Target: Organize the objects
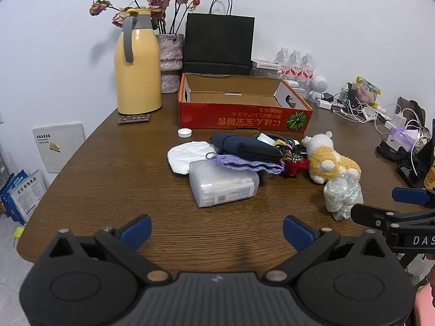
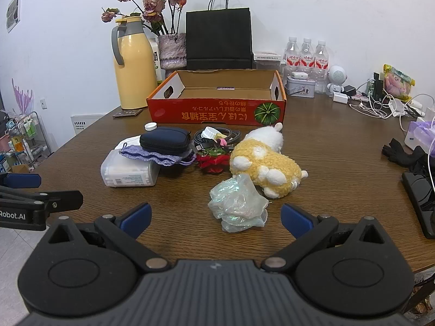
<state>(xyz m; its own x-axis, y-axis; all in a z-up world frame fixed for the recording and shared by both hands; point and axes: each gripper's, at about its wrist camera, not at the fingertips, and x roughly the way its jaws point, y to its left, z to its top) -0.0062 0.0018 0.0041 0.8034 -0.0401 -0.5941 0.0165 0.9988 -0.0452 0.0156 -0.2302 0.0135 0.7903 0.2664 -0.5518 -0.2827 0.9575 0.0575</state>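
A pile of loose objects lies mid-table in front of an empty red cardboard box: a clear cotton-swab box, a purple knit pouch, a dark zip case, a white mask, coiled cables, a yellow and white plush toy and a crumpled iridescent bag. My left gripper is open, short of the swab box. My right gripper is open, its pads on either side of the iridescent bag's near end without touching it.
A yellow thermos, a vase of dried roses, a black paper bag and water bottles stand behind the box. Chargers and cables clutter the right side. A bottle cap lies by the box.
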